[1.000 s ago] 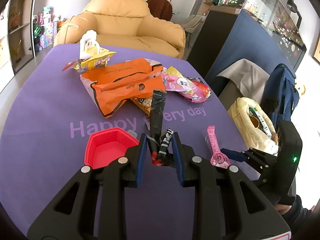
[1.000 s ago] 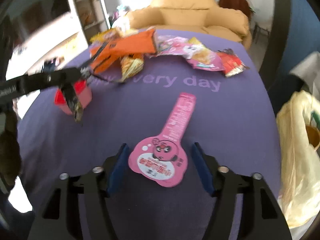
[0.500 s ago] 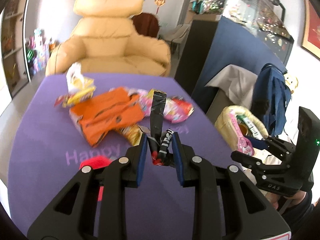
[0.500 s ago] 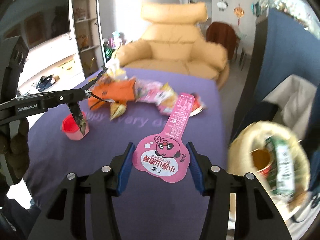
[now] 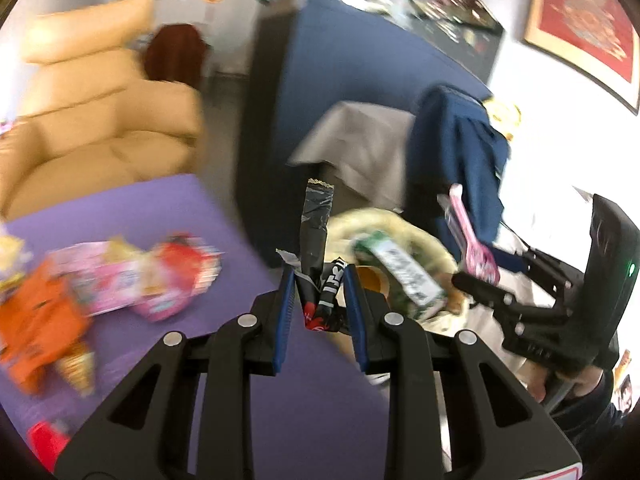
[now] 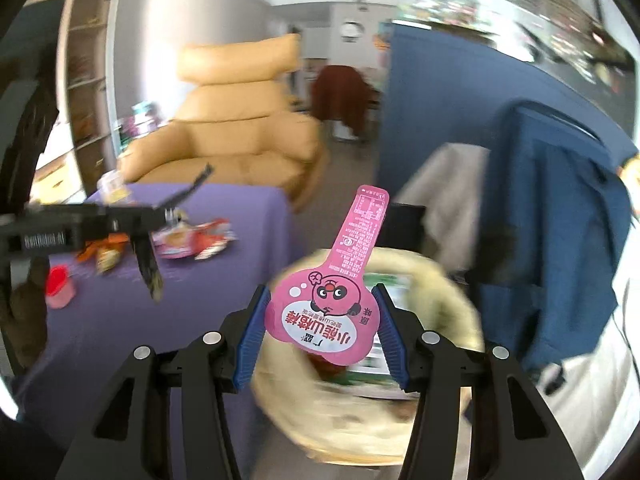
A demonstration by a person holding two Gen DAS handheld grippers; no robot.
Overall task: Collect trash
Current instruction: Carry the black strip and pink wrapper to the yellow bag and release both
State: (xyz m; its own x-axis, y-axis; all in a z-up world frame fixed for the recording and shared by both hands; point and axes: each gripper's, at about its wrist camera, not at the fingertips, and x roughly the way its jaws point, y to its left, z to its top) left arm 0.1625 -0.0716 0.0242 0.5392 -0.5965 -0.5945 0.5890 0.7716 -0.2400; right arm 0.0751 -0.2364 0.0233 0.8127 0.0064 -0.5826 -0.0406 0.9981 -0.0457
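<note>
My left gripper (image 5: 319, 294) is shut on a crumpled black wrapper (image 5: 315, 236) and holds it in the air at the purple table's right edge, in front of the yellow trash bag (image 5: 400, 236). My right gripper (image 6: 320, 320) is shut on a pink paddle-shaped wrapper (image 6: 332, 308) with a cartoon face, held above the open trash bag (image 6: 448, 304). In the left wrist view the right gripper (image 5: 486, 266) holds that pink wrapper (image 5: 466, 232) just right of the bag. In the right wrist view the left gripper (image 6: 160, 216) shows with the black wrapper (image 6: 146, 260) hanging down.
Several snack wrappers, orange (image 5: 36, 320), pink (image 5: 116, 280) and red (image 5: 184, 256), lie on the purple table (image 5: 140, 208). A red cup (image 6: 60, 286) stands at its left. A yellow armchair (image 6: 232, 140) is behind, a blue jacket (image 6: 552, 248) hangs at the right.
Both grippers have swung right, off the table toward the trash bag, each still holding its wrapper. The bag now lies right under the right gripper.
</note>
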